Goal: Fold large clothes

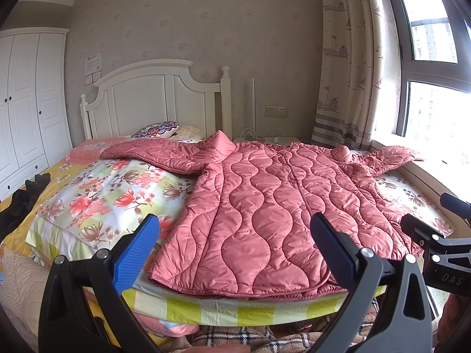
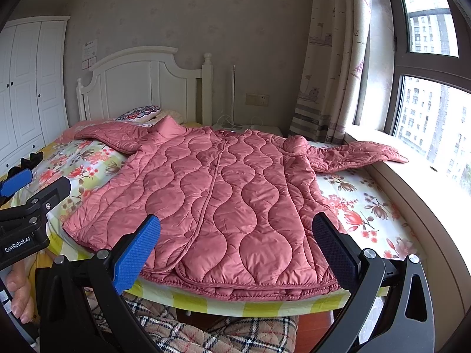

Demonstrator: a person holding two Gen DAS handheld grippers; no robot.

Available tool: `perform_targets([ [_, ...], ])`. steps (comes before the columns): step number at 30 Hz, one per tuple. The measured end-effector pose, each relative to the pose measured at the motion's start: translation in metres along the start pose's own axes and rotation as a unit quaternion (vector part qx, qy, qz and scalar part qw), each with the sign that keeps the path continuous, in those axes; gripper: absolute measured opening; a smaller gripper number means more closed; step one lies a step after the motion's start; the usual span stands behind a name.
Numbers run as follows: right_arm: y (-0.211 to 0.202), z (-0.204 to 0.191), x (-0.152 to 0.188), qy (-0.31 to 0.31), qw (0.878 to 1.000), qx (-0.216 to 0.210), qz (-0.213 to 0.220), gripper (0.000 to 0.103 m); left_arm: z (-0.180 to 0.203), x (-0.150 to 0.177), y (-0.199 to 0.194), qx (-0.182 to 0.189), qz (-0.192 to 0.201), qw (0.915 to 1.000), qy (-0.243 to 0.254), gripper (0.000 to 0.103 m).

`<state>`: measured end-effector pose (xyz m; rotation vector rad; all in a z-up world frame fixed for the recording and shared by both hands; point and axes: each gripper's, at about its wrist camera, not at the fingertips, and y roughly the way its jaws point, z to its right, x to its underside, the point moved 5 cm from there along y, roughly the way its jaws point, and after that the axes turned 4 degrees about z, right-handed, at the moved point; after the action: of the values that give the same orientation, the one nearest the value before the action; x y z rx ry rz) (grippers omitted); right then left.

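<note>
Left tongs point(image 1: 235, 247): I see them spread wide, holding nothing, above the bed's near edge.
Right tongs point(image 2: 235, 247): likewise wide apart, empty, at that edge.
Jacket point(image 2: 223, 194): pink, quilted, front up, flat on the bed point(image 2: 368, 206); hem at the near edge.
Sleeves: one toward the headboard point(image 2: 141, 85), the other onto the window sill point(image 2: 418, 173).
</note>
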<state>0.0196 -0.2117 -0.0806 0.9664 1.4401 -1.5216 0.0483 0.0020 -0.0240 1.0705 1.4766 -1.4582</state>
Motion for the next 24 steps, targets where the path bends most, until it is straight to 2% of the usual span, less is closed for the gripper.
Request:
perform_targets([
  [24,0.0020,0.0002,0.0016,0.000,1.000,-0.001,-0.002,0.099,-0.0013,0.0005,-0.0004,0.000,-0.001,1.0000,-0.001,0.101],
])
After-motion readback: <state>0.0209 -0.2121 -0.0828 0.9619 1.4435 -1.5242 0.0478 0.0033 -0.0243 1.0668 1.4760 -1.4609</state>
